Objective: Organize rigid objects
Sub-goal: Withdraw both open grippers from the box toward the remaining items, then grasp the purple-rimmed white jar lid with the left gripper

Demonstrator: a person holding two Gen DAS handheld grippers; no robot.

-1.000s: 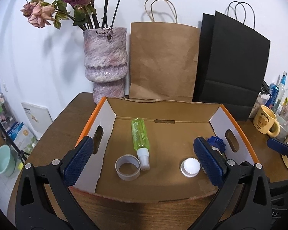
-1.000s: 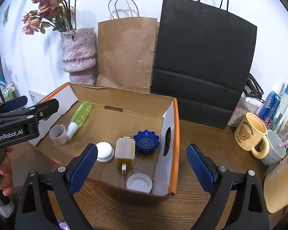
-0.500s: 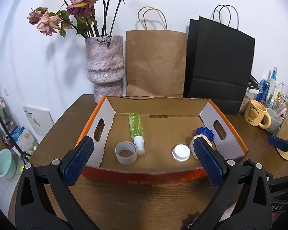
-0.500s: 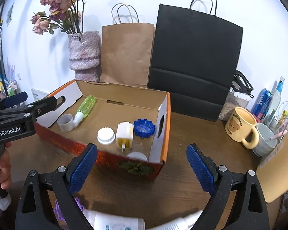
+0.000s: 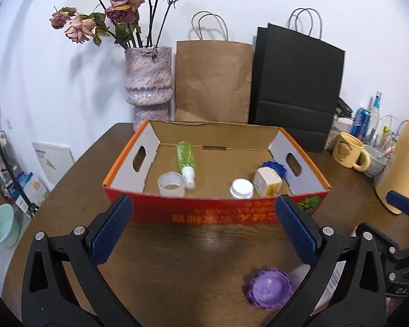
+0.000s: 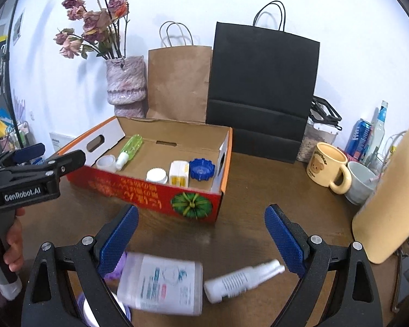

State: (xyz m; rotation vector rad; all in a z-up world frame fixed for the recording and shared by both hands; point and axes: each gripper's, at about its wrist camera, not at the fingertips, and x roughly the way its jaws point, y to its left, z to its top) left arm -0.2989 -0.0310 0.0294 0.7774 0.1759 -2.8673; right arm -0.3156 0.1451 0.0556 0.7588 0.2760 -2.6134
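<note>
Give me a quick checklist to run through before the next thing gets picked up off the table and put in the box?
1. Right claw open and empty: ok.
2. Left claw open and empty: ok.
3. Flat bottle and spray bottle lying apart on the table: ok.
4. Free floor in the box for more: ok.
5. Purple lid fully in sight: not ok, partly behind a finger.

**Box part-filled, three items loose**

Beyond both claws the red cardboard box [image 6: 155, 190] holds a green spray bottle [image 5: 185, 155] lying flat, a tape ring [image 5: 171, 184], a white cap [image 5: 241, 188], a yellow-white block [image 5: 267, 182] and a blue lid [image 6: 202, 169]. Between the right claw's [image 6: 201, 241] blue pads lie a white jar [image 6: 161, 284] and a white spray bottle [image 6: 244, 278] — both on their sides; a purple lid [image 5: 269, 288] lies flat near the left claw's [image 5: 204, 230] right pad.
</note>
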